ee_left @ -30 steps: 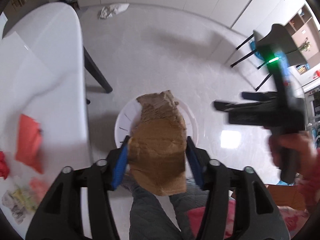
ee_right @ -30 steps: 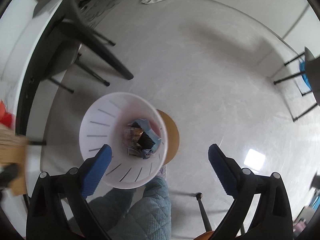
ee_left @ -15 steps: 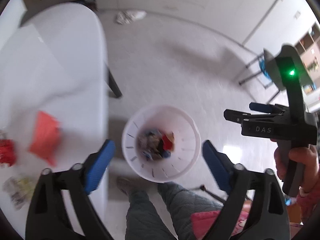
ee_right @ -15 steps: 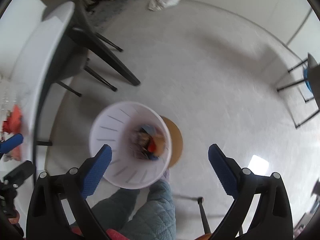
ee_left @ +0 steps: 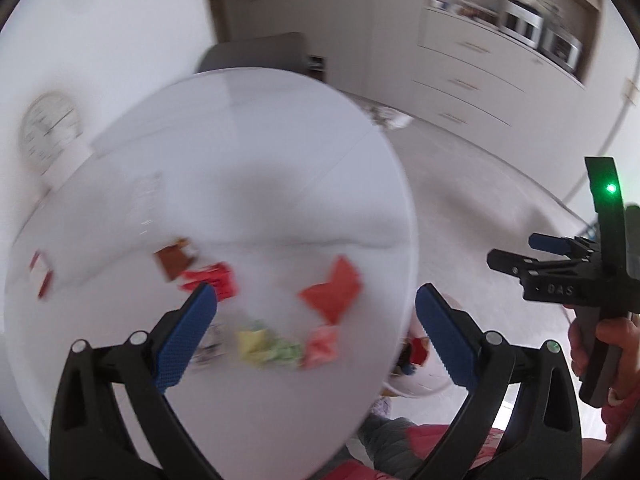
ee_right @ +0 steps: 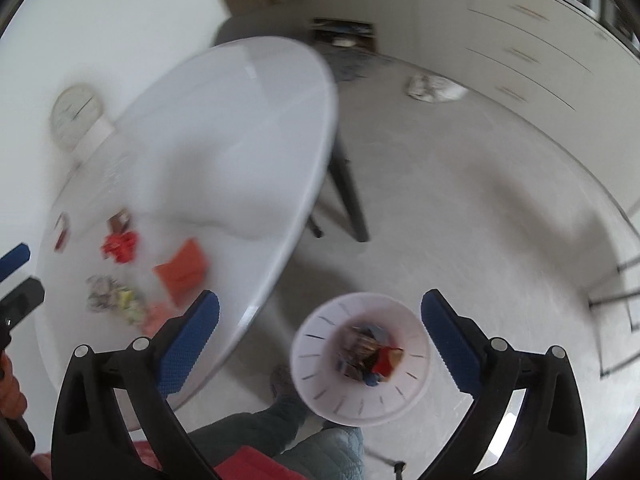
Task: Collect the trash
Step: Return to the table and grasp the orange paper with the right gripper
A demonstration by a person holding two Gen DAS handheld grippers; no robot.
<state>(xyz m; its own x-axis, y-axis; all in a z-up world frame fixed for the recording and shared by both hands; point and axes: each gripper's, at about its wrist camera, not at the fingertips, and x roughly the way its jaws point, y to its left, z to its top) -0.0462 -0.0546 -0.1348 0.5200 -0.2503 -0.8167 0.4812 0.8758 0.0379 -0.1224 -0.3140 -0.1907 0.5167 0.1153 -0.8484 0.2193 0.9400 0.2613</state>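
Round wall clock (ee_left: 48,130) on white wall; grey chair (ee_right: 240,30) behind white table (ee_right: 248,120); drawer cabinets (ee_left: 468,88)

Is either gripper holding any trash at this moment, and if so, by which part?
Nothing is held. The left gripper is opening with nothing between its jaws, and the right gripper stands open and empty.

Pale grey floor (ee_right: 460,208); white oval table (ee_left: 248,152) on dark legs (ee_right: 348,196); cream drawer units (ee_left: 468,84) along far wall; round clock (ee_left: 50,130) against white wall; grey chair (ee_left: 256,56) behind table.
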